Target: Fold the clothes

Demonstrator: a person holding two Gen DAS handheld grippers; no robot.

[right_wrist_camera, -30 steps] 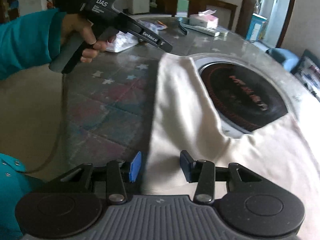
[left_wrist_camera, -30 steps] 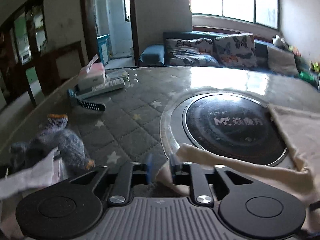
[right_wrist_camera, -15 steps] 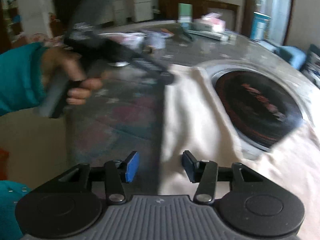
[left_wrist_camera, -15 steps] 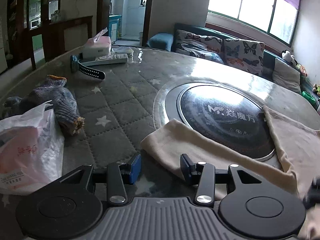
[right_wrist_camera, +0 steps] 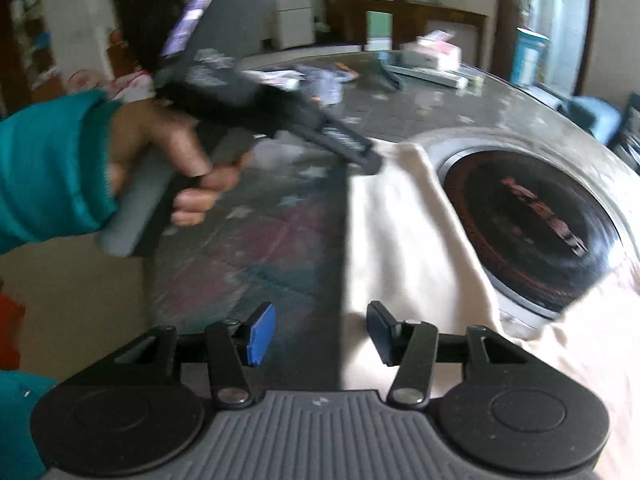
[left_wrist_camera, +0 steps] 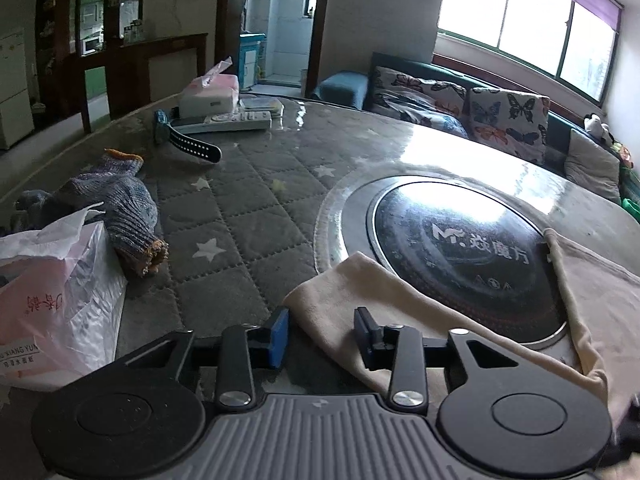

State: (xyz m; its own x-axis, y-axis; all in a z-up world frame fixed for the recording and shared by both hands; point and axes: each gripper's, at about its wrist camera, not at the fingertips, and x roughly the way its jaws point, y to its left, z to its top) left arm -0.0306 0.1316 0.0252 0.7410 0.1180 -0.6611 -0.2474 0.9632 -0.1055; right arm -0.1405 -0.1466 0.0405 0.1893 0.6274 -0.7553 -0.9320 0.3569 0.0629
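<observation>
At the table's left edge a white plastic bag (left_wrist_camera: pixel 56 292) and a knitted glove (left_wrist_camera: pixel 120 216) are seen. The left gripper (left_wrist_camera: pixel 322 334) is held over the near edge with its jaws closing, a corner of the cream garment (left_wrist_camera: pixel 400 304) lying between them, not yet pinched. The garment is draped beside the round cooktop (left_wrist_camera: pixel 460 248). The right gripper (right_wrist_camera: pixel 320 332) is held unclenched over the garment's left border.
</observation>
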